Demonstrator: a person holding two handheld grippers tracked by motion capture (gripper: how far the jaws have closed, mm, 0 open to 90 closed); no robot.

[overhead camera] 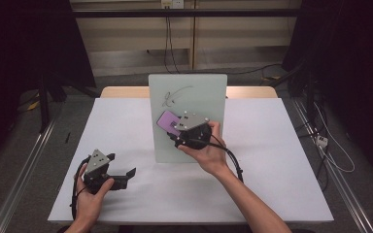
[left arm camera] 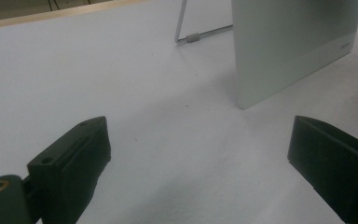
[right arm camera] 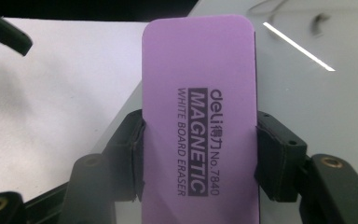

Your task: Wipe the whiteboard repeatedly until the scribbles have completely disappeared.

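The right hand-held gripper (overhead camera: pixel 174 131) was clamped on the purple whiteboard eraser (right arm camera: pixel 198 116), held against the whiteboard (overhead camera: pixel 188 97) below the scribble (overhead camera: pixel 171 98) at 12 o'clock. Wiping upward probably came next. The left hand-held gripper (overhead camera: pixel 126 175) rested on the desk (overhead camera: pixel 272 160), jaws apart.

Probably a lab: dark curtains (overhead camera: pixel 24 43), trailing cables (overhead camera: pixel 328 145).

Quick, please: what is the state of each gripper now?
Left gripper: open, holding nothing.
Right gripper: closed on the purple eraser.
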